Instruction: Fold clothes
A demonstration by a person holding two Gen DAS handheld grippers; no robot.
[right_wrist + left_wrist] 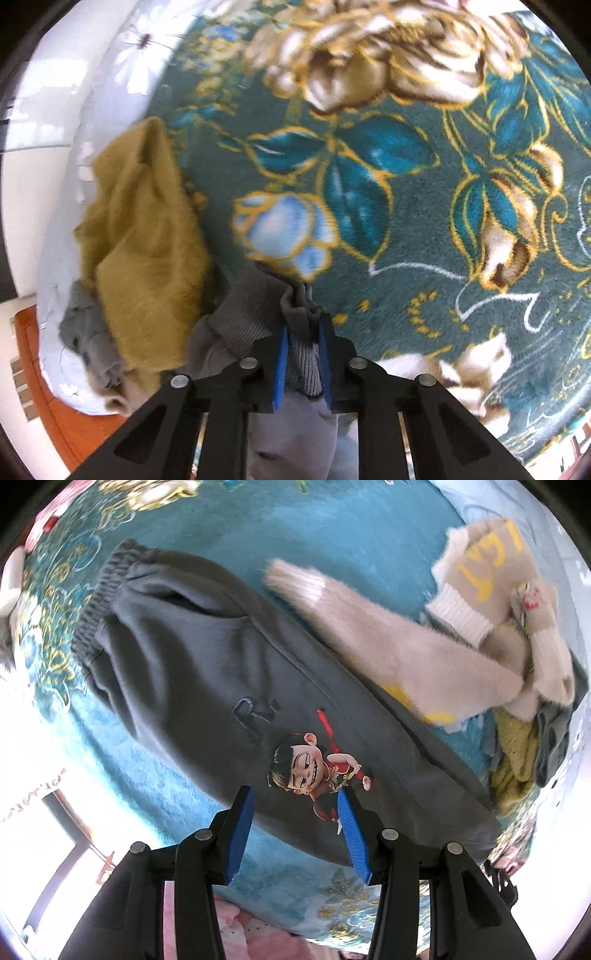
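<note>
Grey sweatpants point(207, 672) with an elastic waistband, a stitched letter R and a cartoon figure print point(314, 771) lie spread on a teal floral blanket point(332, 528). My left gripper point(295, 801) is open and empty, its blue pads hovering just above the pants near the print. My right gripper point(303, 325) is shut on a grey ribbed cuff point(299, 317) of the grey garment, which bunches between the blue pads and hangs down under the gripper.
A beige fuzzy sweater point(424, 638) with yellow letters lies beside the pants, overlapping their edge. An olive fuzzy garment point(147, 236) and a grey one point(88, 339) are piled near the blanket's edge; the pile also shows in the left wrist view point(524, 746). A white floral sheet point(122, 66) borders the blanket.
</note>
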